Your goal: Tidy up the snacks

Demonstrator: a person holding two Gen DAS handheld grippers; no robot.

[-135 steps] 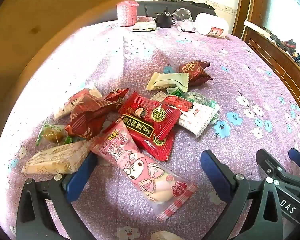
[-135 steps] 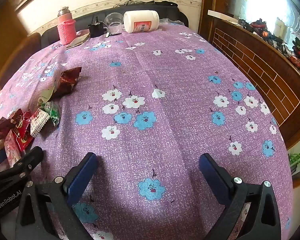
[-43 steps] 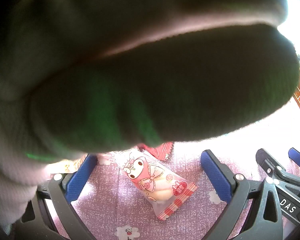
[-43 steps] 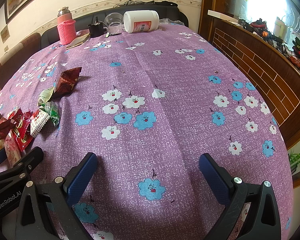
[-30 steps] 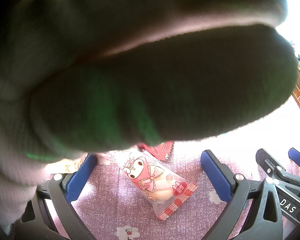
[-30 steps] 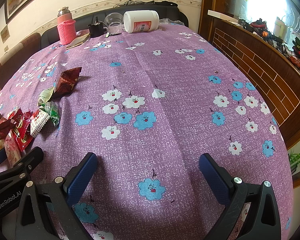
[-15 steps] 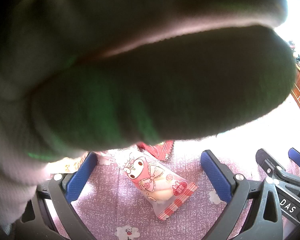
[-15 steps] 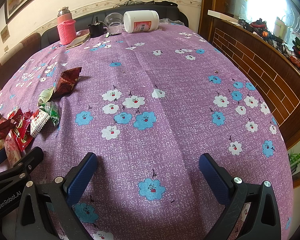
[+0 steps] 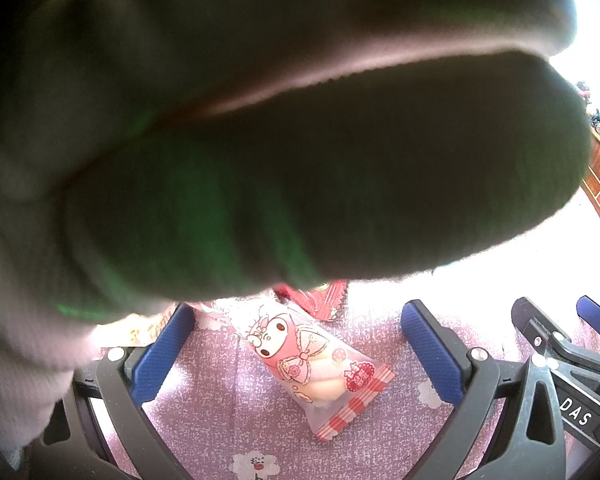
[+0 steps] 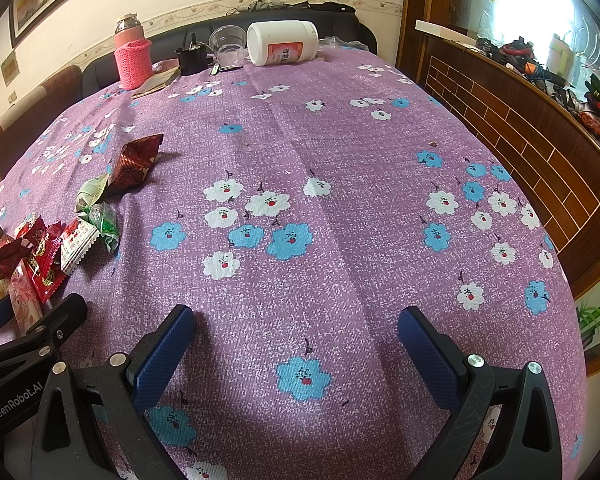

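The pink cartoon snack packet [image 9: 312, 360] lies on the purple tablecloth [image 10: 340, 152] between the spread fingers of the left gripper [image 9: 296, 352], long axis running far-left to near-right, striped end nearest. The right gripper [image 10: 296, 352] hangs open over bare cloth. Nothing has shifted in 1 second; a dark blur still covers the left view.

A pink cartoon-rabbit snack packet [image 9: 316, 364] lies flat on the cloth, its red-striped sealed end pointing to five o'clock. At its twelve o'clock a red wrapper [image 9: 320, 298] peeks out, mostly hidden. From the right wrist view, the other snacks cluster at nine o'clock: a dark red foil pouch [image 10: 134, 164] sits puffed up, a pale green packet [image 10: 90, 192] touches it, a white-and-red packet [image 10: 78, 244] and red packets [image 10: 40, 264] overlap below.
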